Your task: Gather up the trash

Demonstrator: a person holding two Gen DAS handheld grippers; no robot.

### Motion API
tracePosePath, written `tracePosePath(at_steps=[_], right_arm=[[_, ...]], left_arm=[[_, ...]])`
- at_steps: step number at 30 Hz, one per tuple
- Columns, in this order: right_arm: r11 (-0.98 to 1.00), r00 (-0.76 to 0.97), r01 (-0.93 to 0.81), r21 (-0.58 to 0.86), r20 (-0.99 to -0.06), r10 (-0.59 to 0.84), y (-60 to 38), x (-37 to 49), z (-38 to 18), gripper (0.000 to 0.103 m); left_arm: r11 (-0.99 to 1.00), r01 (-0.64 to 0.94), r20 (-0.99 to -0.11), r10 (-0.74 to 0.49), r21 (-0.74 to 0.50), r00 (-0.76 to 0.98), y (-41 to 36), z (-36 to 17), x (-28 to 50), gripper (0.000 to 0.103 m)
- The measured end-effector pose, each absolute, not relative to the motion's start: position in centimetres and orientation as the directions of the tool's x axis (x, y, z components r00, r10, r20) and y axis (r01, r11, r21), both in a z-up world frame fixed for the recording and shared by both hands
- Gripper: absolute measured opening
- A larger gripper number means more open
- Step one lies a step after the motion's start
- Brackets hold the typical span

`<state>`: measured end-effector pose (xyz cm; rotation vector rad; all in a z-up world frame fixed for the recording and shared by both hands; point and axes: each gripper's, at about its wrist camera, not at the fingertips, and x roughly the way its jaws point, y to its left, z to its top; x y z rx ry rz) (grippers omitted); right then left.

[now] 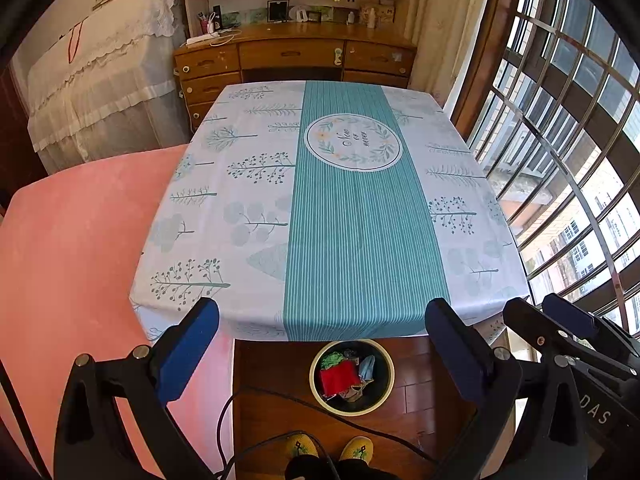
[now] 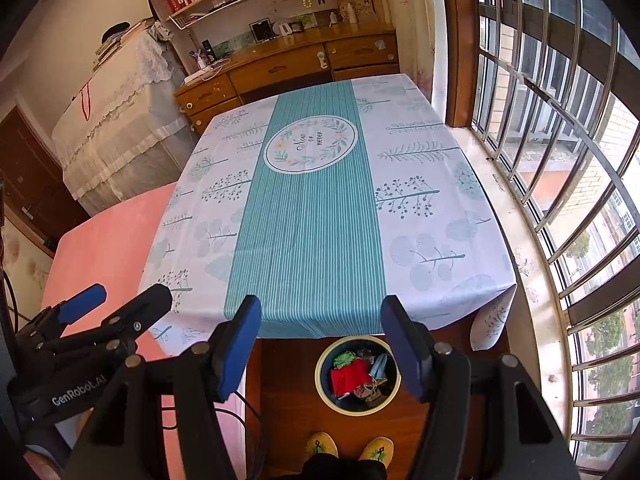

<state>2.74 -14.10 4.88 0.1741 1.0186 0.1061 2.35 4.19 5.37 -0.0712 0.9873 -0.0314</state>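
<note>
The left hand-held gripper (image 1: 322, 322) hangs above the near edge of the bench (image 1: 256, 184), its 2 blue-padded fingers (image 1: 188, 348) spread wide with nothing between them. The right hand-held gripper (image 2: 320, 320) hovers over the same edge, its jaws likewise spread and bare. Each shows in the other's view: the right one lies just to the right of the left one (image 1: 568, 340), and the left one sits to the left of the right one (image 2: 100, 320).

Below and between the fingers of both, on the wooden floor (image 1: 280, 380), stands a round bin (image 1: 352, 376) with a pale rim, close to the bench's near edge. Inside it lies the trash (image 1: 340, 376): a red crumpled piece, a green piece behind it, a light blue face mask to its right, and some brownish scraps nearest the grippers.

Ahead of the grippers the bench carries a tablecloth (image 2: 312, 220) with a teal striped band down the middle and tree prints on white at both sides. A pink bed (image 1: 72, 260) lies to the left of the bench. Beneath the grippers, nearest the cameras, 2 yellow slippers (image 2: 348, 448) show on the floor.
</note>
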Motion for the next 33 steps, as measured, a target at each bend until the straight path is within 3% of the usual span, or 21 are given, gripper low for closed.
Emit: tracePosePath(at_steps=[33], right_arm=[[0.979, 0.530, -0.015, 0.205, -0.828, 0.182, -14.1, 1.9, 5.2, 0.063]], left_arm=[[0.999, -0.017, -0.837, -0.025, -0.041, 0.546, 4.0, 5.8, 1.1, 0.102]])
